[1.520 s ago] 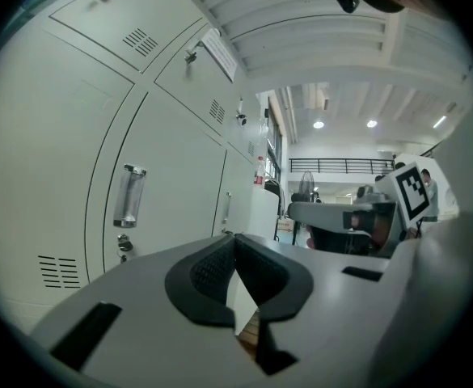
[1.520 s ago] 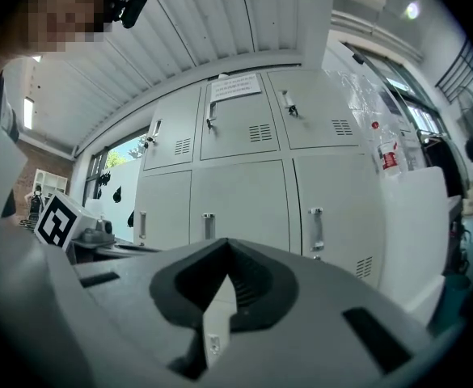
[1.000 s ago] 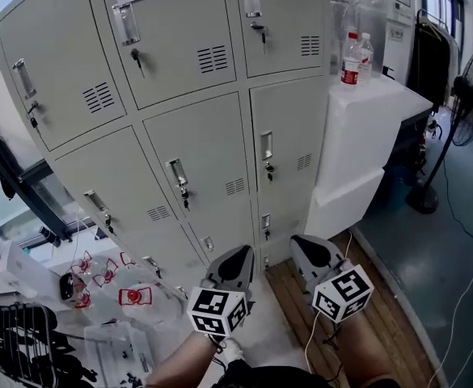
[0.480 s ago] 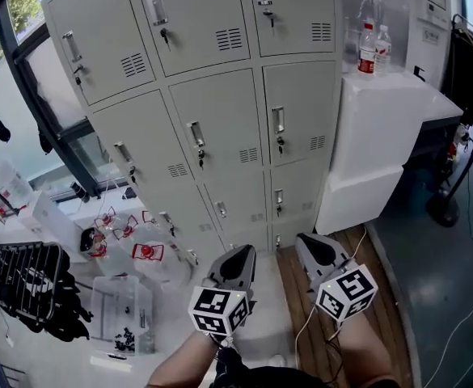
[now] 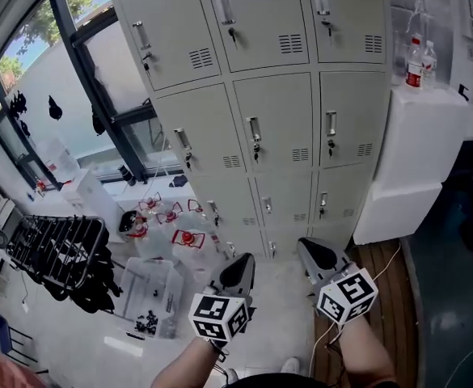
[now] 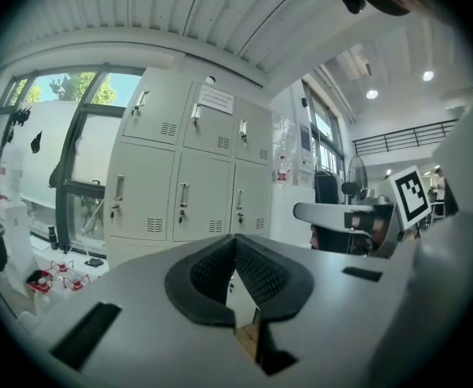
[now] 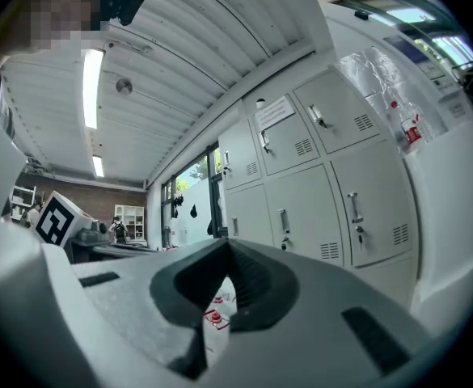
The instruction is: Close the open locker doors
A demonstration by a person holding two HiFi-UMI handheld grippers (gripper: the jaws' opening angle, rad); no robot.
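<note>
Head view, lockers: a grey bank of lockers (image 5: 276,128) stands ahead beside a window (image 5: 50,111). Every door that shows lies flush with its frame.
Head view, left gripper: the left gripper (image 5: 239,267) is low in the picture, well apart from the lockers, with its jaws clenched on nothing.
Head view, right gripper: the right gripper (image 5: 314,254) is near the left one, also well short of the lockers, with its jaws pressed together.
Head view, surroundings: a white cabinet (image 5: 422,152) stands right of the lockers with two bottles (image 5: 415,65) on top. Clear bins (image 5: 171,237) lie on the floor to the left, with a black rack (image 5: 54,249) further left.
Left gripper view, jaws: the pads meet with nothing between them. The lockers stand beyond with their doors closed.
Right gripper view, jaws: the tips touch and hold nothing. The lockers rise to the right, and all doors in sight are closed.
</note>
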